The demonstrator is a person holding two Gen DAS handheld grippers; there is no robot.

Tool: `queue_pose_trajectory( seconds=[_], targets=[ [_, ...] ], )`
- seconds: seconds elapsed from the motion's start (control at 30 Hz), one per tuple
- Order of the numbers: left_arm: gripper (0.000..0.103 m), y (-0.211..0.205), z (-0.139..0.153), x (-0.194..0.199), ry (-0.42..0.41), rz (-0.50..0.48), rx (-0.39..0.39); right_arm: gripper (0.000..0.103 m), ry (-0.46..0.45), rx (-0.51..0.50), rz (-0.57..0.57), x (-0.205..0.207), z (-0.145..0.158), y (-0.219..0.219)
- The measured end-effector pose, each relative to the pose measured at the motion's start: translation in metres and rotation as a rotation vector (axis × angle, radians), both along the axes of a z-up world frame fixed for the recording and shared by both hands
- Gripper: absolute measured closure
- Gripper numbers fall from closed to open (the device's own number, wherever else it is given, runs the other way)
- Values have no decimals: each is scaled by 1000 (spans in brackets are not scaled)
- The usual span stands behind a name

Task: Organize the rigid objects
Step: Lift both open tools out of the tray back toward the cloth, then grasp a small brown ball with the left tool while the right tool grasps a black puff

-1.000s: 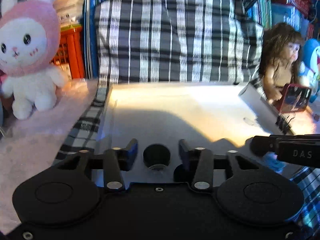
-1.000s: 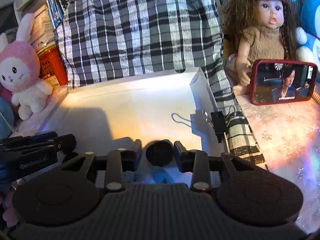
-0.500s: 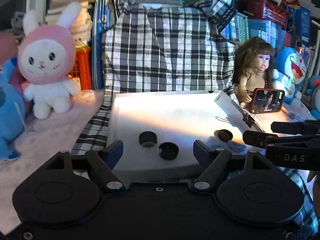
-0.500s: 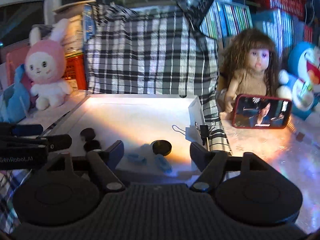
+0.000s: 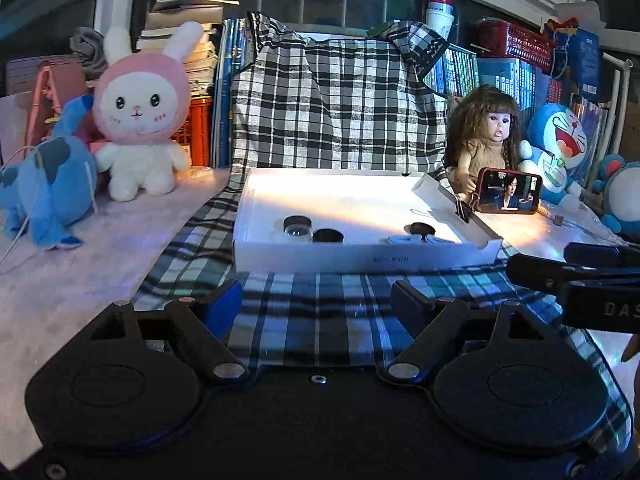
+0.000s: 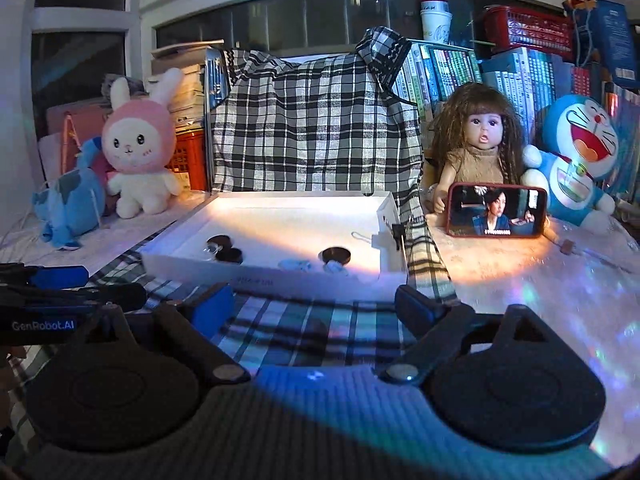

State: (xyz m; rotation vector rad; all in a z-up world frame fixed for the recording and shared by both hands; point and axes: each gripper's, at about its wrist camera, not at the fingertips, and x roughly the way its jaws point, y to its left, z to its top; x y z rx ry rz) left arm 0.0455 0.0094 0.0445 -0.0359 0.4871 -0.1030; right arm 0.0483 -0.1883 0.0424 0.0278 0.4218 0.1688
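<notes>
A shallow white box (image 5: 360,258) (image 6: 280,280) lies on a plaid cloth (image 5: 320,316). Inside it are a small clear jar with a black lid (image 5: 298,225), a black cap (image 5: 328,236) beside it, another black cap (image 5: 422,229) (image 6: 337,256) to the right, and small pale blue pieces (image 6: 296,266). My left gripper (image 5: 316,300) hovers over the cloth in front of the box. Its jaws are opening, with nothing between them. My right gripper (image 6: 314,300) is also short of the box, jaws opening and empty. Each gripper shows at the edge of the other's view.
A pink rabbit plush (image 5: 142,116) and a blue plush (image 5: 48,192) sit to the left. To the right are a doll (image 6: 476,148), a red-cased phone (image 6: 496,210) and a Doraemon plush (image 6: 580,160). A binder clip (image 5: 464,210) grips the box's right wall. Books line the back.
Both grippers have drawn back from inside the box to in front of it, and their jaws have spread wide. The black caps they were around now lie in the box.
</notes>
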Motion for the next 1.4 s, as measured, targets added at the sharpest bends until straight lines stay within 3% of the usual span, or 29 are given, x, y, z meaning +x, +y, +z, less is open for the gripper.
queue_pose_trajectory(
  seconds=[0.43,0.7,0.77,0.93,1.1,1.4],
  targets=[
    [22,9,-27,-40,23,42,-15,4,-41,-4,-7,-63,-27,8],
    [30,14,-30,-54,27,36,-1,4,-19,-47,-9,-76,-35,15],
    [38,15,-31,-55,36,39,-12,7,-2,-55,-2,-76,-37,17],
    [48,18,-32,-58,60,26,-23,22,33,-53,-9,-75,-40,19],
    [49,17,-35,-63,81,10,-7,29,76,-59,19,-77,-47,23],
    [64,22,-36,-64,67,35,28,43,83,-63,-18,-70,-42,15]
  ],
)
